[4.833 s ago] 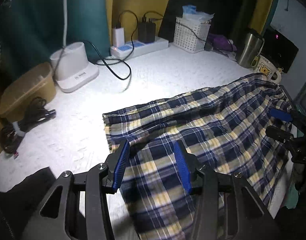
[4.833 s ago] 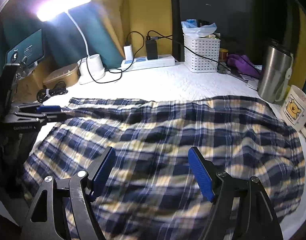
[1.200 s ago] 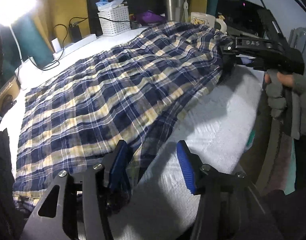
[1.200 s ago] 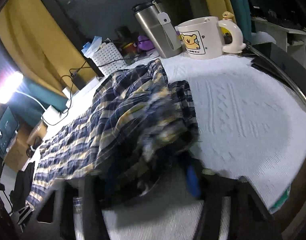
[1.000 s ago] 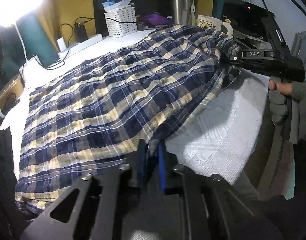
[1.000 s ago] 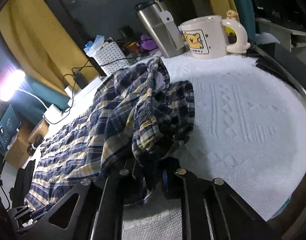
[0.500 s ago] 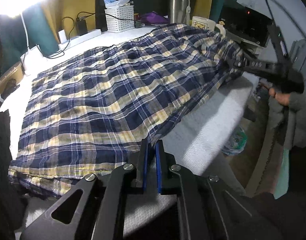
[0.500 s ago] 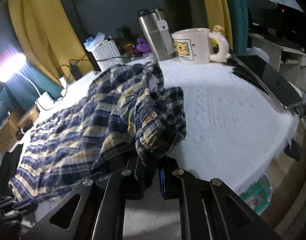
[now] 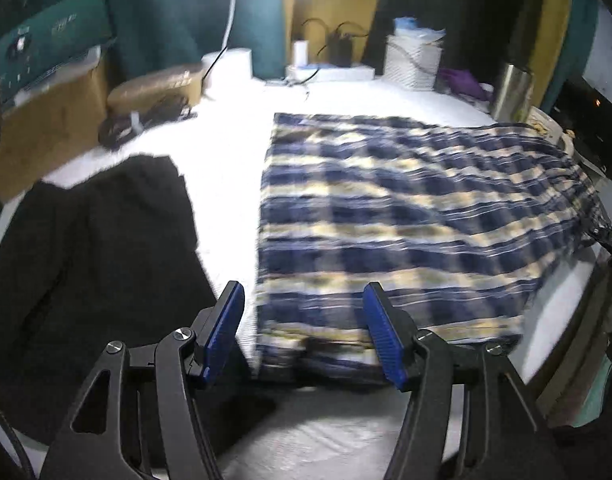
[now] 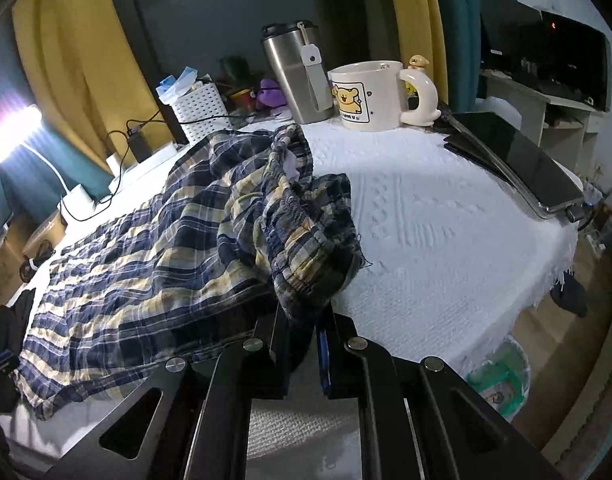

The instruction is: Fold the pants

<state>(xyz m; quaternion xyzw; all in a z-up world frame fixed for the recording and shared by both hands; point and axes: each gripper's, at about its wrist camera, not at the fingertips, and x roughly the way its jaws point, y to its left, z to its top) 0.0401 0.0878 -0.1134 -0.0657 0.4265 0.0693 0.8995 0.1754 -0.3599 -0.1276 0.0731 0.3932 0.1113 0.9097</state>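
The blue, cream and yellow plaid pants (image 9: 406, 216) lie spread lengthwise on the white textured tabletop (image 10: 446, 216). My left gripper (image 9: 303, 330) is open and empty, just above the near leg-end hem. My right gripper (image 10: 303, 350) is shut on the bunched waistband of the pants (image 10: 301, 236), which is lifted and crumpled at the other end. In the left wrist view the tip of the right gripper (image 9: 604, 236) shows at the pants' far right corner.
A black garment (image 9: 85, 272) lies left of the pants. At the back stand a lamp base (image 9: 227, 66), power strip (image 9: 330, 74), white basket (image 10: 199, 110), steel tumbler (image 10: 299, 74) and bear mug (image 10: 370, 94). A dark tablet (image 10: 514, 160) lies at the right edge.
My left gripper has let go of the pants' near edge, opened, and swung left to the leg-end hem. My right gripper stays shut on the waistband.
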